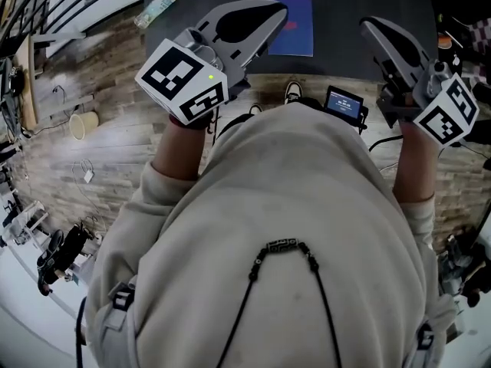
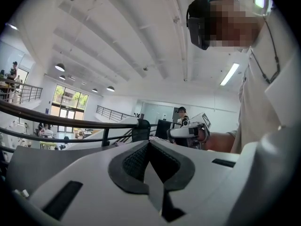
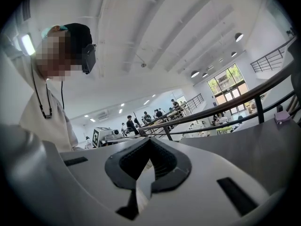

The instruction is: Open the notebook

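Observation:
A blue notebook (image 1: 295,29) lies closed on the dark table (image 1: 345,48) at the top of the head view. My left gripper (image 1: 276,12) is held up in front of the table, and its tip overlaps the notebook's left edge in the picture. My right gripper (image 1: 370,26) hangs to the right of the notebook, apart from it. In the left gripper view the left gripper (image 2: 150,142) has its pads together with nothing between them. The right gripper (image 3: 149,140) looks the same in its own view. Both gripper views face the room and ceiling, and neither shows the notebook.
A clear plastic bottle (image 1: 157,6) lies at the table's left corner. A small device with a lit screen (image 1: 343,103) hangs at the person's front. A paper cup (image 1: 80,123) and cables lie on the wooden floor at left. Railings (image 2: 70,121) and distant people show in the gripper views.

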Tool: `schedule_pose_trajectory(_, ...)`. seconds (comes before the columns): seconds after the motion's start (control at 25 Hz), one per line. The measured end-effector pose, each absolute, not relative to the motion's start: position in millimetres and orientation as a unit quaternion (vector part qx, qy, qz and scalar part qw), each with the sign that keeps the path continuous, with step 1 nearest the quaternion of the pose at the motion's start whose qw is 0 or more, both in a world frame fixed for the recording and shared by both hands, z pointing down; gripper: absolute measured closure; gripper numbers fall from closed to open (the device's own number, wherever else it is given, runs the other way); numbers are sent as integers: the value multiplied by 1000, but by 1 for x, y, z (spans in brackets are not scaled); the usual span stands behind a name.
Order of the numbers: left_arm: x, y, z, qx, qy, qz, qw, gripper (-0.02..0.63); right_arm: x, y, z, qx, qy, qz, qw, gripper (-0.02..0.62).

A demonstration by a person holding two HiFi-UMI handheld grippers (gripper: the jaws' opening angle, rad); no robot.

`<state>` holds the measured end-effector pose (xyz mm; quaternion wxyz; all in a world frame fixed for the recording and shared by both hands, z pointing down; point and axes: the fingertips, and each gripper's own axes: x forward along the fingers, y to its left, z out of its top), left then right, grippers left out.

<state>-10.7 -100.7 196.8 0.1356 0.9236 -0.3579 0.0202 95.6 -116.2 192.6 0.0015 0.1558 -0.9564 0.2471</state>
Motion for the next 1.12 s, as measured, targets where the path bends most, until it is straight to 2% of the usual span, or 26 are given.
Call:
schedule_pose_trajectory(0.6, -28, -114, 252, 896, -386, 67, 208, 601, 84, -161, 232, 116, -948, 297, -23, 580)
schedule_pose_trajectory(1.12, -34, -148, 265, 921, -329, 69, 196, 601, 75, -175, 220, 174, -947, 270, 0, 580)
